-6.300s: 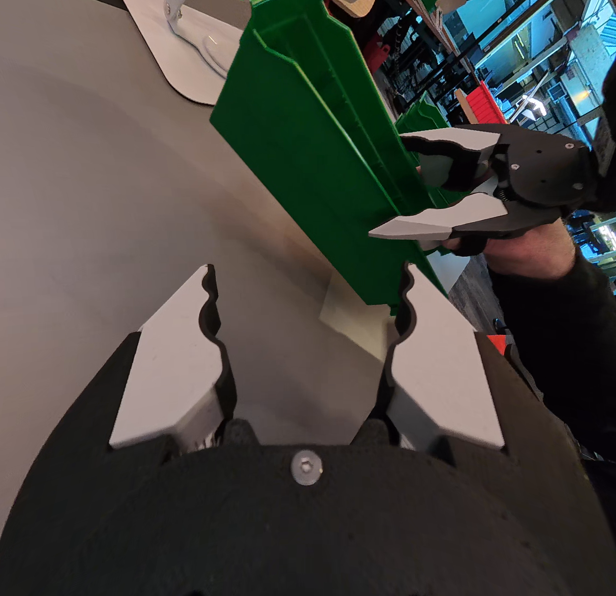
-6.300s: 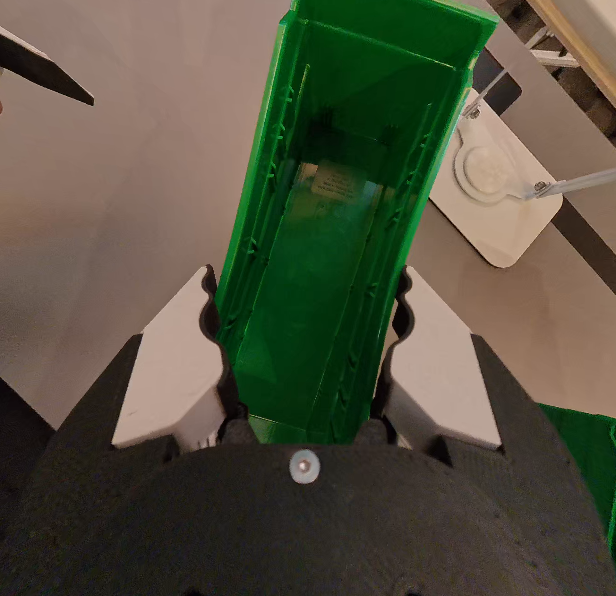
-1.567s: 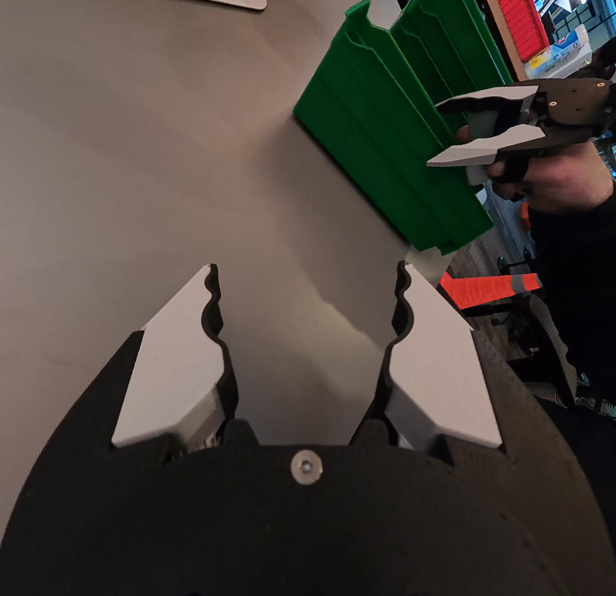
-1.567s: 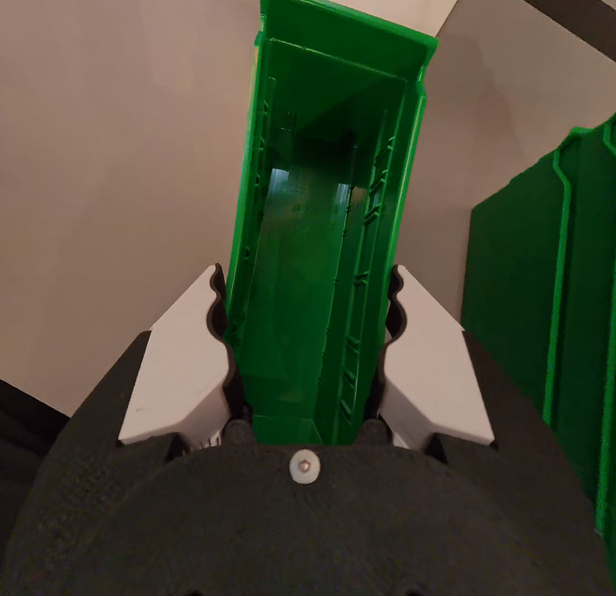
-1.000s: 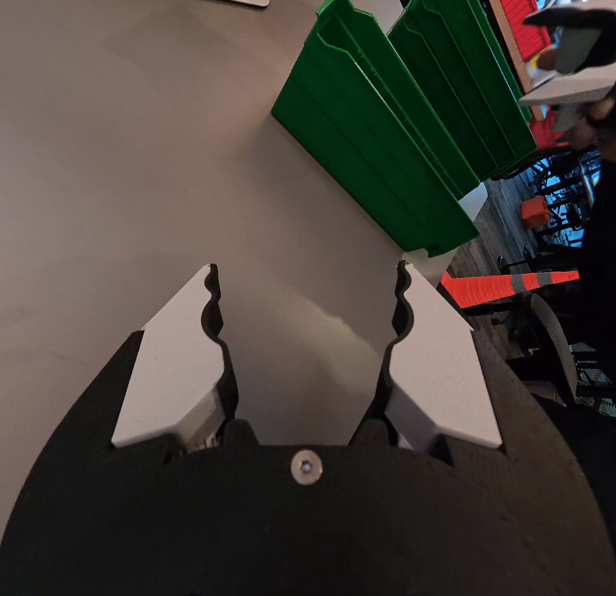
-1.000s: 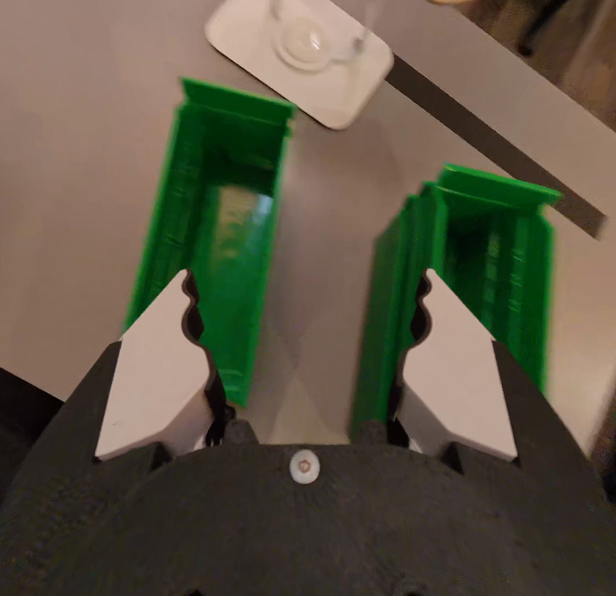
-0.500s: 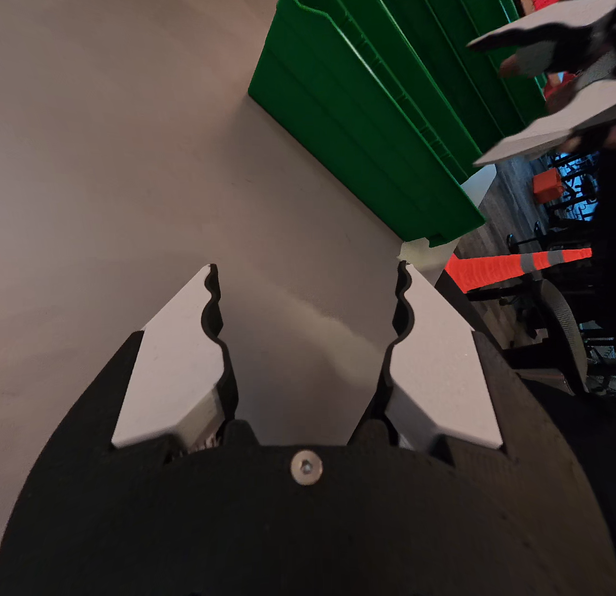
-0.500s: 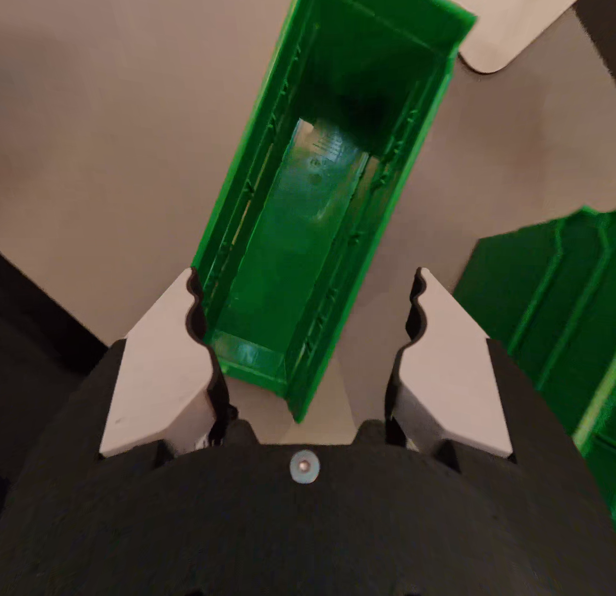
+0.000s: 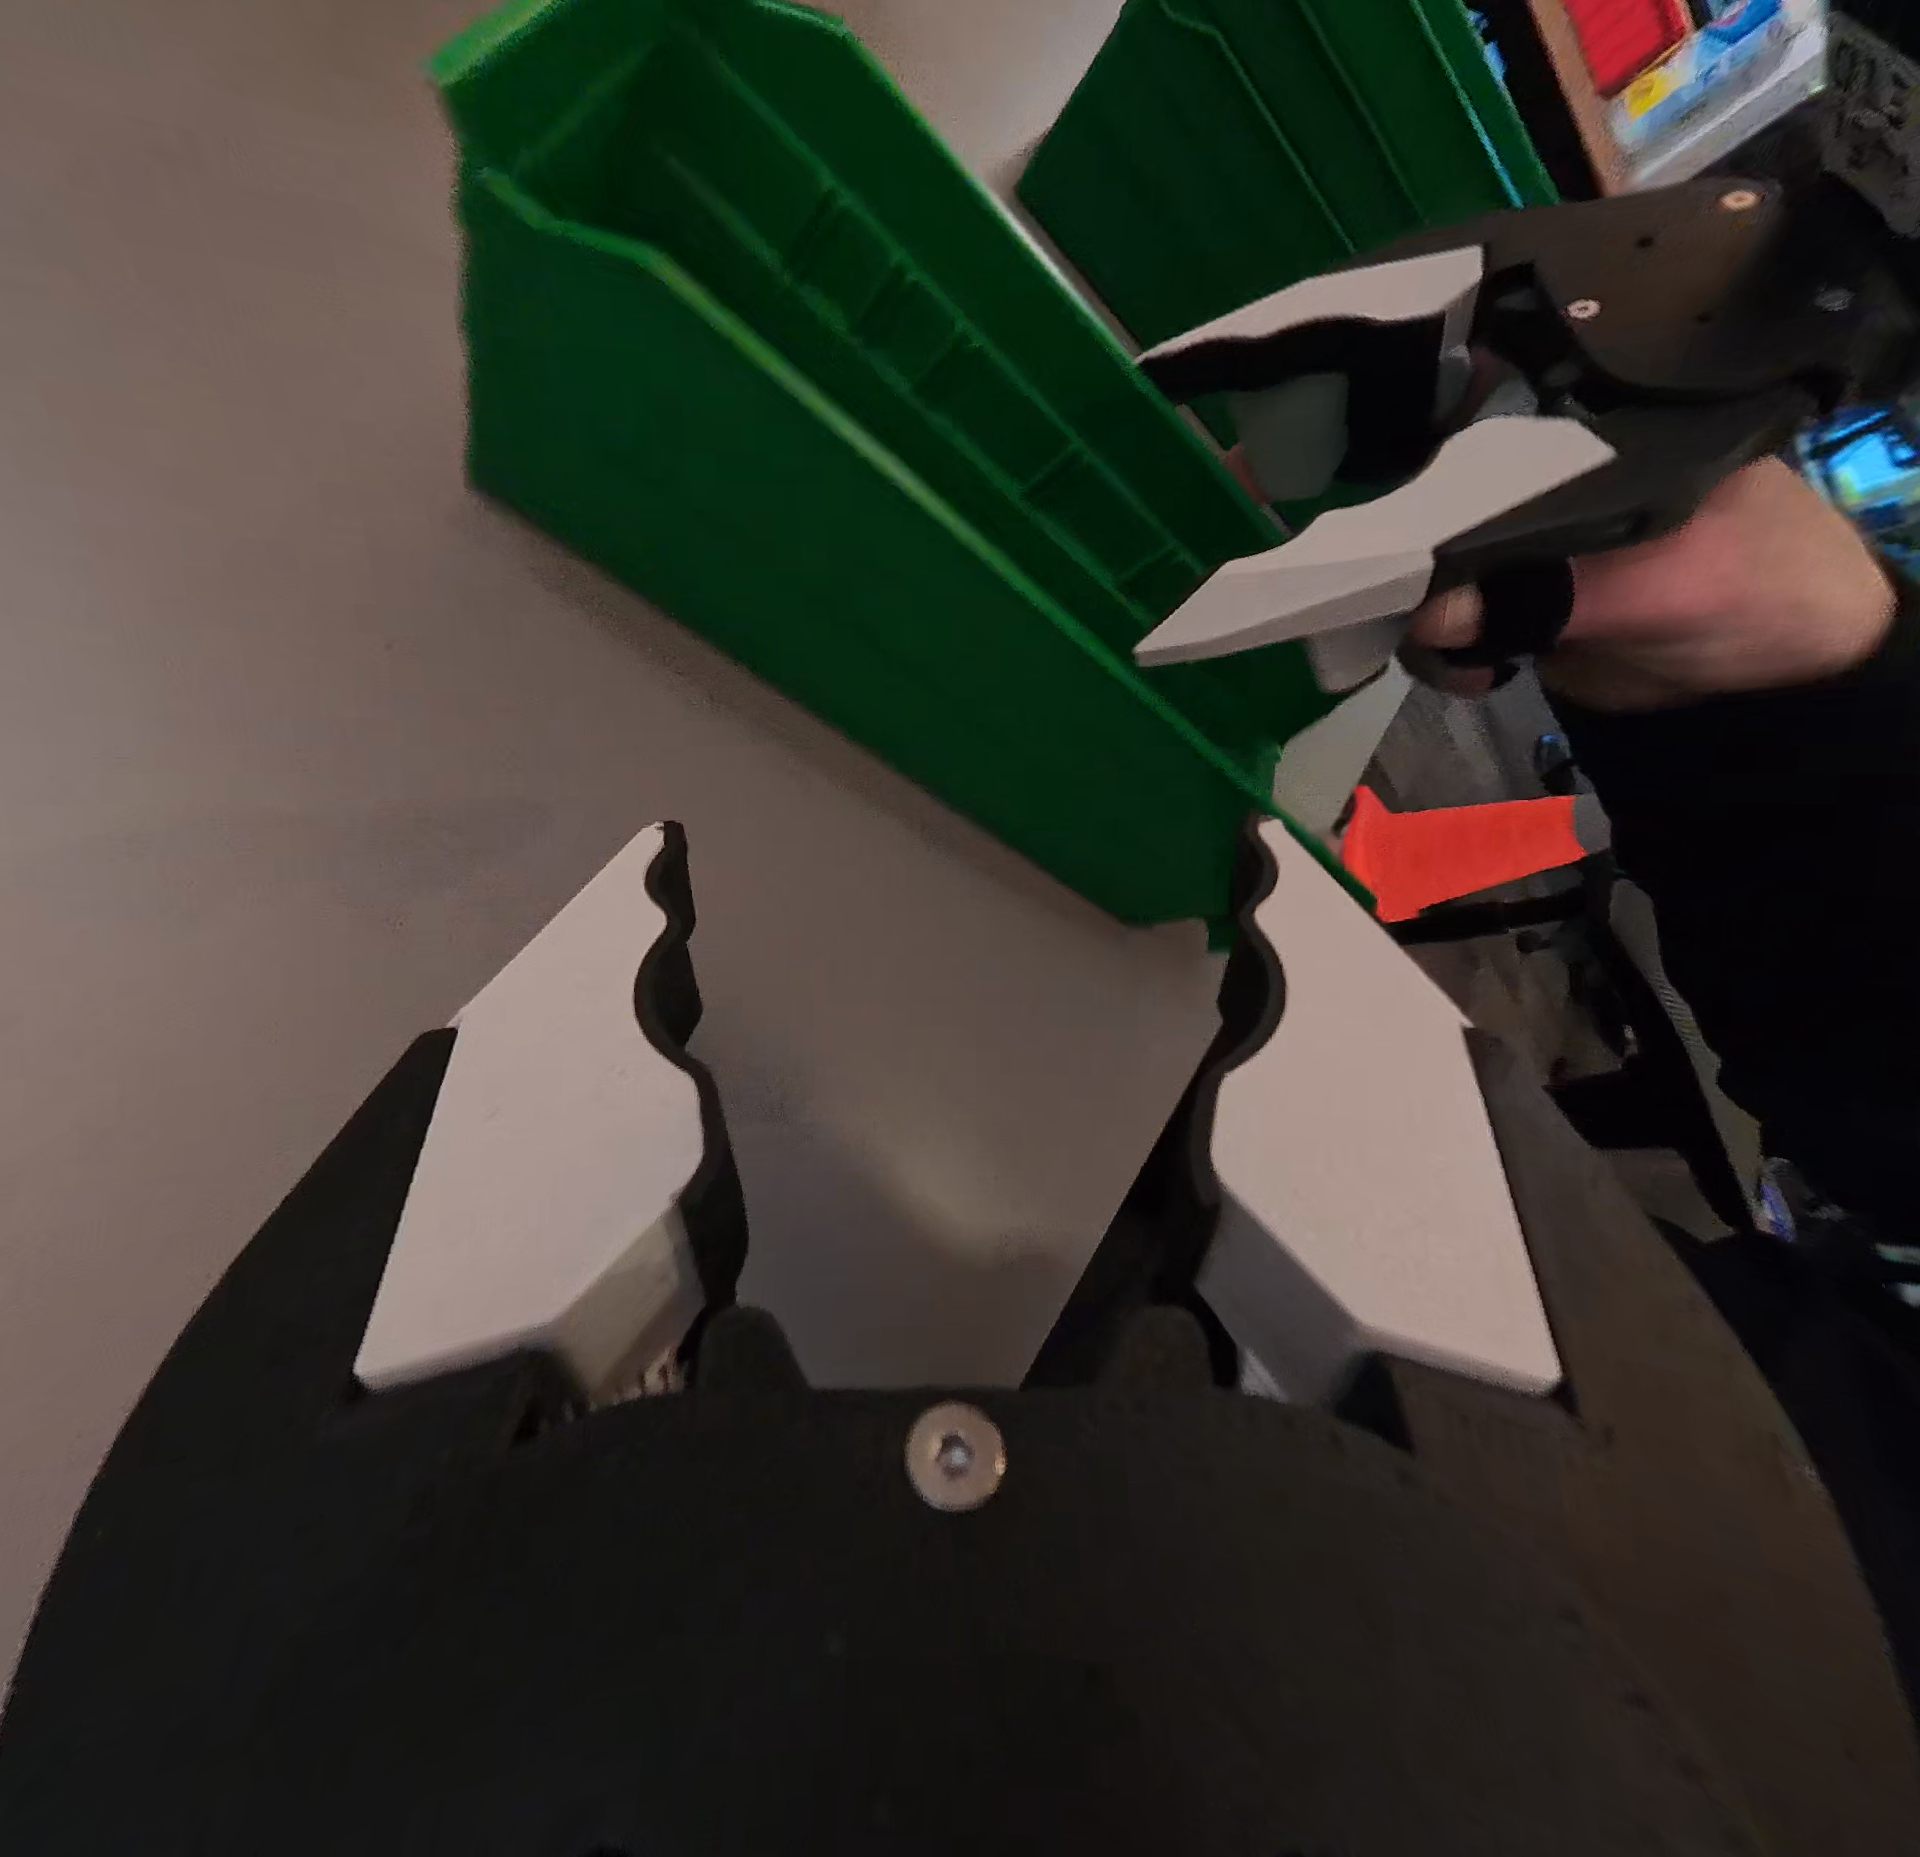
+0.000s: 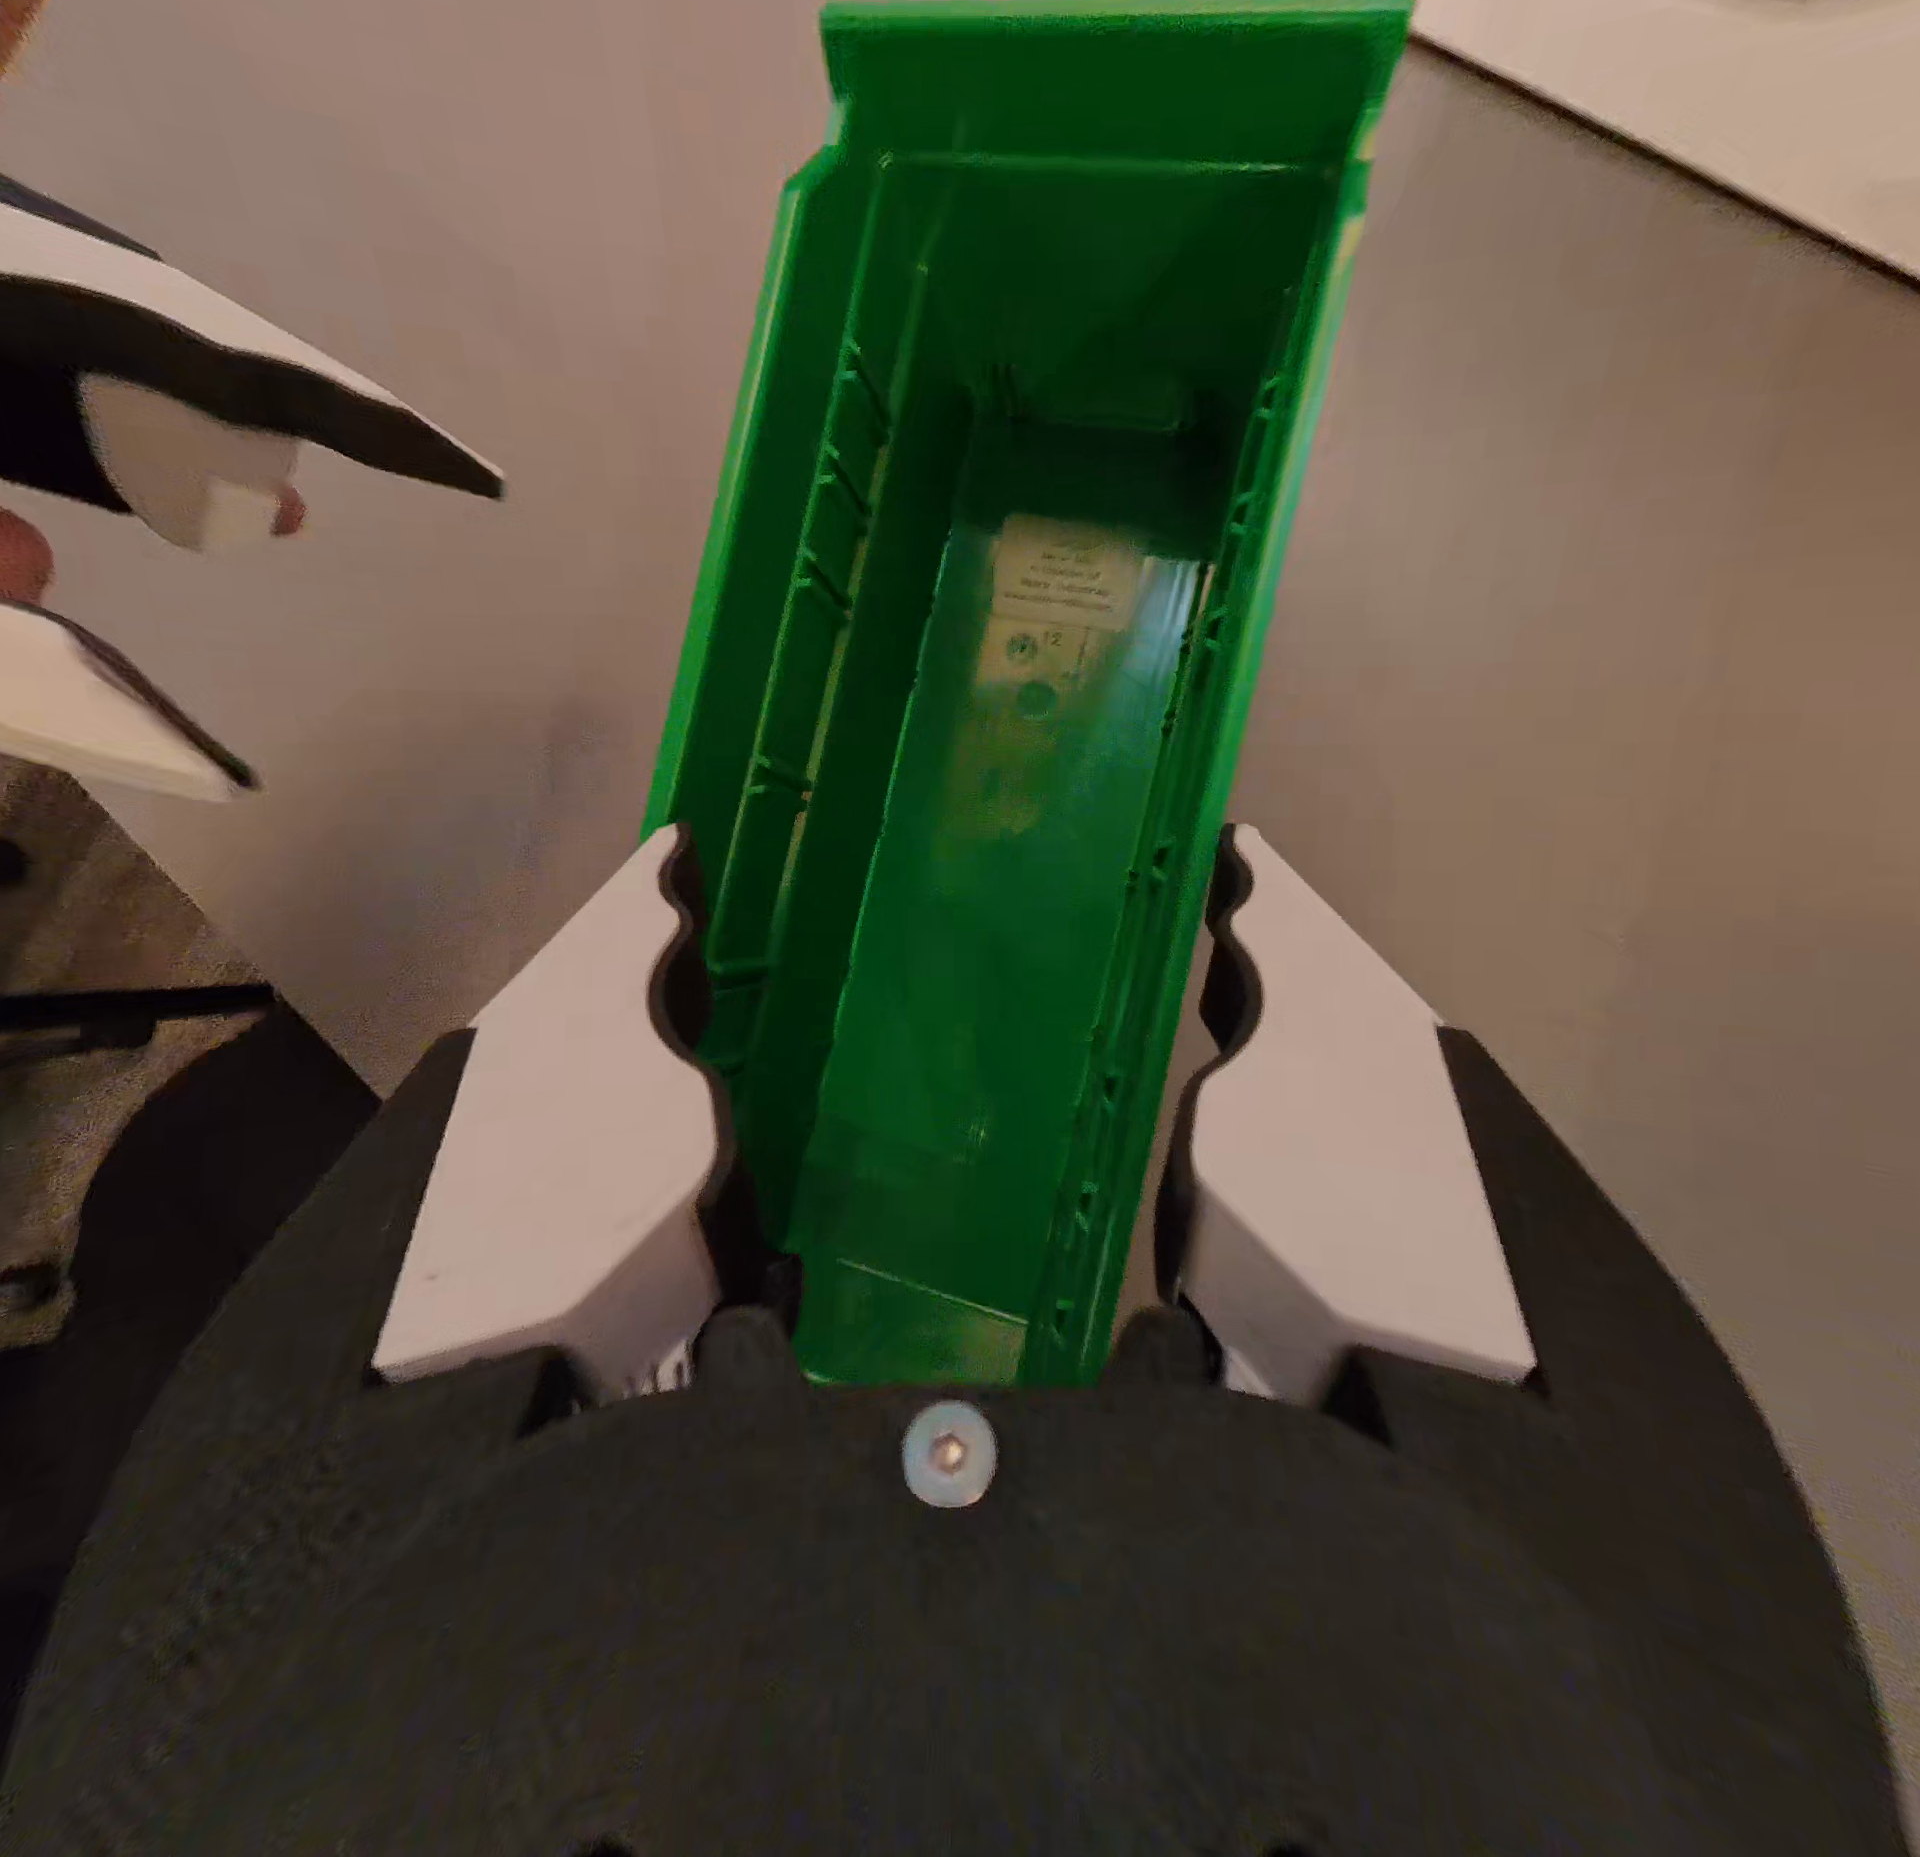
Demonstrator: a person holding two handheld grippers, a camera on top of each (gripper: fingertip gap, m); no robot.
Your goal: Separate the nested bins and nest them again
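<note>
The grey surface [image 9: 260, 581] fills most of what I see, and on it lie the green bins. The larger mass is the second green bin [image 9: 1278, 114] at the far right in my left wrist view, its stepped sides suggesting more than one nested together, though I cannot tell how many. Well apart from it, nearer and to the left, lies the single long green bin [image 10: 997, 727], open side up, a pale label on its floor. My right hand-held gripper [image 10: 951, 934] straddles that bin's near end with its fingers spread just wider than the walls; I cannot tell whether the pads press on them. My left hand-held gripper [image 9: 956, 934] hangs wide and empty over bare surface, its right fingertip just beside the bin's near corner. A white plate [image 10: 1662, 72] lies at the far right.
</note>
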